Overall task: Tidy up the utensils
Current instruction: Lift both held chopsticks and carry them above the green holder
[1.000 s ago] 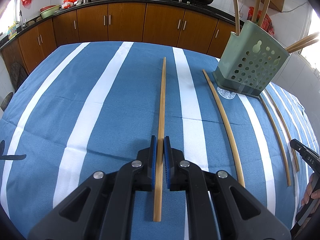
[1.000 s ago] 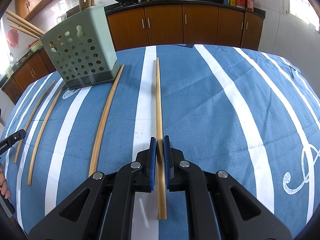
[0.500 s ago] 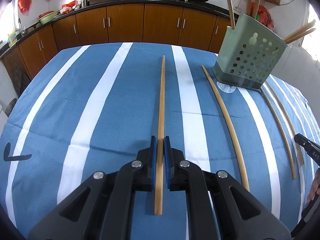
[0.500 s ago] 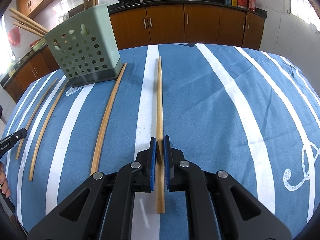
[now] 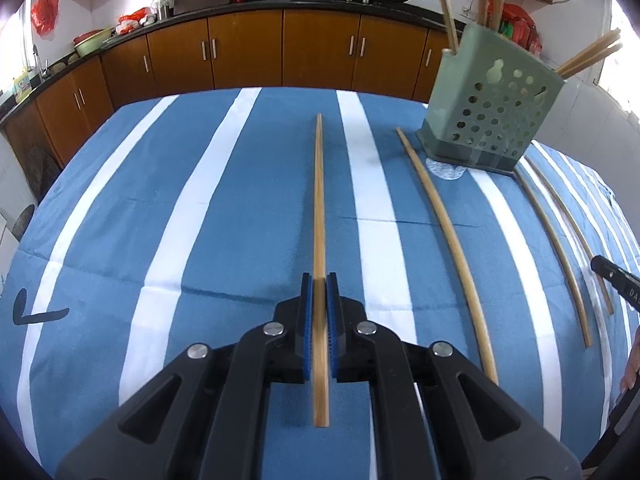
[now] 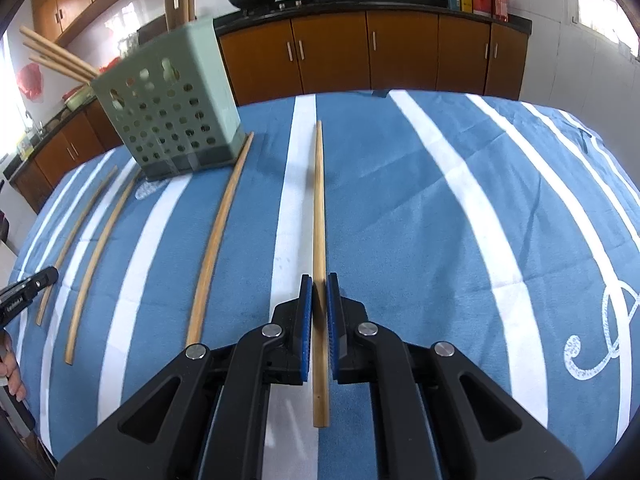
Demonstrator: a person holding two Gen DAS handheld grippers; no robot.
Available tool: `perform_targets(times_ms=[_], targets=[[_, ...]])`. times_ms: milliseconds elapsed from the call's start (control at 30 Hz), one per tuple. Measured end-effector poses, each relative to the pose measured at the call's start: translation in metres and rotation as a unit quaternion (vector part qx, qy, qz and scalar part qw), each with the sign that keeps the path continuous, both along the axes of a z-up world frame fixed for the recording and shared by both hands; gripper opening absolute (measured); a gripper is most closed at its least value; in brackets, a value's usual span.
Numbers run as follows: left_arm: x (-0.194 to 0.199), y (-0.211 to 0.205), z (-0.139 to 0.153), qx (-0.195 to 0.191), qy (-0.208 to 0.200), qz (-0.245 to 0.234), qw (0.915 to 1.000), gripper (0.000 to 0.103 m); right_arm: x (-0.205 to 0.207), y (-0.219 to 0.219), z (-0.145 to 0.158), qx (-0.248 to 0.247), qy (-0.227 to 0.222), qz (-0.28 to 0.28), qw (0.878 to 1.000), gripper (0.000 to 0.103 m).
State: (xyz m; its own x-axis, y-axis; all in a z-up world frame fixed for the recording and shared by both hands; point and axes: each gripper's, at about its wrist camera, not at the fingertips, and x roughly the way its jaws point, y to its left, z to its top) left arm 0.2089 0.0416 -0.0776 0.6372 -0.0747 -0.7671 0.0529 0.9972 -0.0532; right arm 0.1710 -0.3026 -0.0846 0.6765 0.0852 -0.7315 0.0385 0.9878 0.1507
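Left wrist view: the left gripper (image 5: 319, 312) sits at lower centre, its blue-padded jaws drawn narrow on a long straight wooden chopstick (image 5: 319, 216) that runs up the middle of the frame. The butt end pokes out behind the pads, and the tip reaches toward the far side of the blue-and-white striped tablecloth (image 5: 160, 200). At upper right stands the pale green perforated plastic utensil holder (image 5: 496, 120), with several sticks already leaning out of its top. Three loose wooden chopsticks (image 5: 448, 232) lie on the cloth to the right of the held one, the nearest with its far end just beside the holder's base. The other tool's black tip shows at the right edge.

Right wrist view: the right gripper (image 6: 319, 312) is likewise clamped narrow on its own long wooden chopstick (image 6: 319, 208) at centre. The green holder (image 6: 168, 120) stands at upper left, with the three loose sticks (image 6: 218, 240) on the cloth to the left of the held one.

Both sticks are gripped near the butt, so the long tips will likely swing. To do this step well, lift clear of the cloth, tilt each tip down over the holder's open top, avoid the sticks already inside, and release only once the tip is well in. One hand at a time would reduce the chance of tipping the holder.
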Motion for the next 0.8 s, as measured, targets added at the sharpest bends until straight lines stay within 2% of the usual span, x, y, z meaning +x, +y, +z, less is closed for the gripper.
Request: perform_targets(times_ms=[367,633,800], targets=[[-0.017,0.006,0.052,-0.016,-0.074,0.008,0.9971,0.008,-0.013,-0.007,0.041,0.007,-0.069,-0.009,0.998,0.008],[-0.026,0.006,0.106,-0.031,-0.155,0.010,0.9874,0.008,-0.020,-0.011,0.075,0.014,-0.133,-0.012,0.991,0.008],[-0.027,0.000,0.126,-0.027,-0.180,0.005,0.9833,0.008,-0.023,-0.011,0.094,0.017,-0.164,-0.008,0.986,0.008]])
